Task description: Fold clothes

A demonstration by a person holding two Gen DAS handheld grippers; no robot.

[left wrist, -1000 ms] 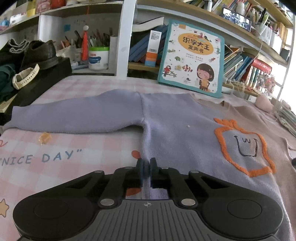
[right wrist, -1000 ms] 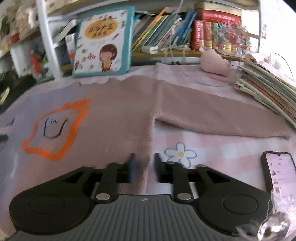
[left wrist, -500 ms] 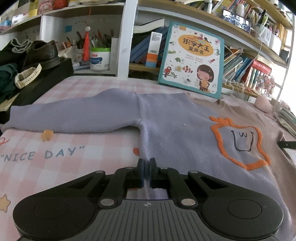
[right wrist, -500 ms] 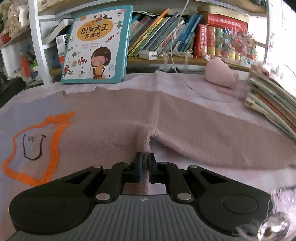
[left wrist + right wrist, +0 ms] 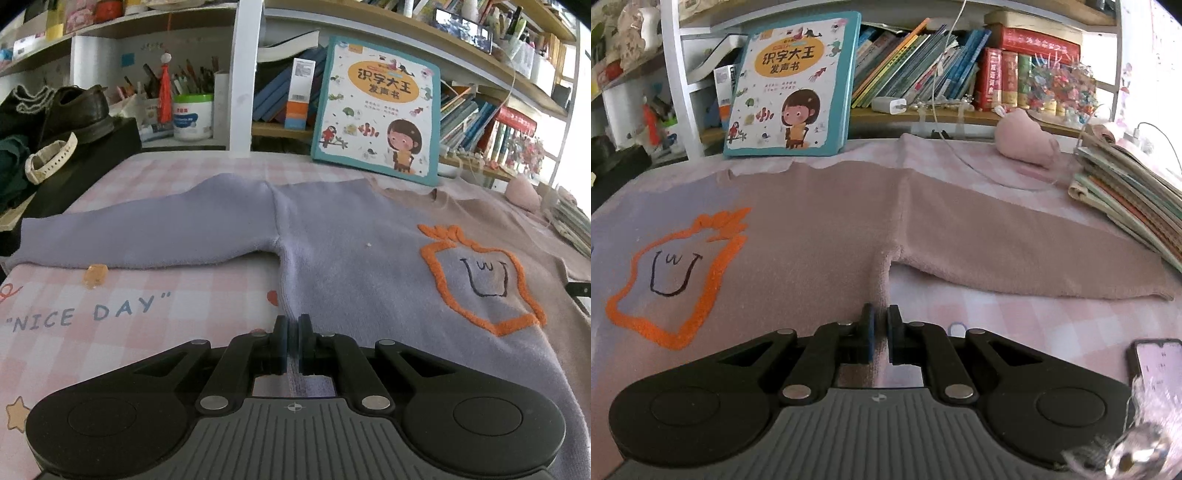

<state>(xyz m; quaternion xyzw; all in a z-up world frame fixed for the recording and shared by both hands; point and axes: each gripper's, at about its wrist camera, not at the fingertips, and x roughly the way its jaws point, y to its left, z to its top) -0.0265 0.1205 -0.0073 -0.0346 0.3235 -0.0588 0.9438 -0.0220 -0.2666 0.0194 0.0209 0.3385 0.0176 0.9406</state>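
A two-tone sweater lies flat on the pink checked cloth, lilac on its left half and dusty pink on its right half, with an orange outlined face on the chest. Both sleeves are spread out sideways. My left gripper is shut on the sweater's left side edge near the hem. My right gripper is shut on the sweater's right side edge below the armpit.
A children's book leans on the shelf behind the sweater. A black box with a shoe stands at the left. A stack of books and a phone lie at the right. A pink plush sits at the back.
The right gripper has closed on the sweater's right side edge and moved forward along it. The left gripper stays shut on the left edge, shifted slightly.
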